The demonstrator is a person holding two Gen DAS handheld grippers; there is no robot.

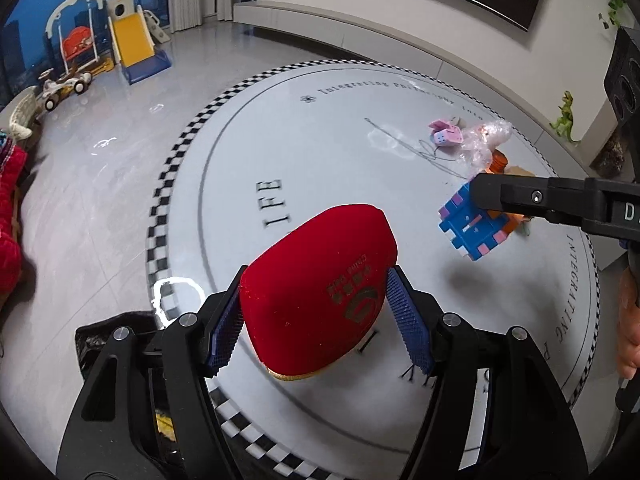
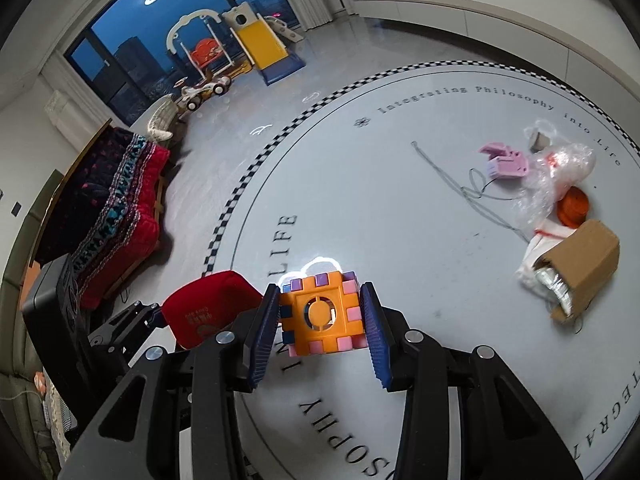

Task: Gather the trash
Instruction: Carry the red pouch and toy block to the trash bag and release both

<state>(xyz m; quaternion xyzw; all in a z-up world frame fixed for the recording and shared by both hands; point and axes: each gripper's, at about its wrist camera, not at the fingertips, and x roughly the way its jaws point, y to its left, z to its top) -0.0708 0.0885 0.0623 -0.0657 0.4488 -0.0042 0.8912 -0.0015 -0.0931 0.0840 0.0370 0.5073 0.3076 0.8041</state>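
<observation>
My left gripper is shut on a red velvet box with gold print, held above the round white table. The box also shows in the right wrist view. My right gripper is shut on a colourful block cube, orange-faced with pink, purple and blue pieces. In the left wrist view the cube hangs above the table at the right gripper's fingertips. Trash lies at the table's far side: crumpled clear plastic, a cardboard box with foil inside, and an orange lid.
A pink toy block and a thin wire lie near the plastic. A black bag sits on the floor below the table's edge. A red sofa stands left; a toy slide stands by the window.
</observation>
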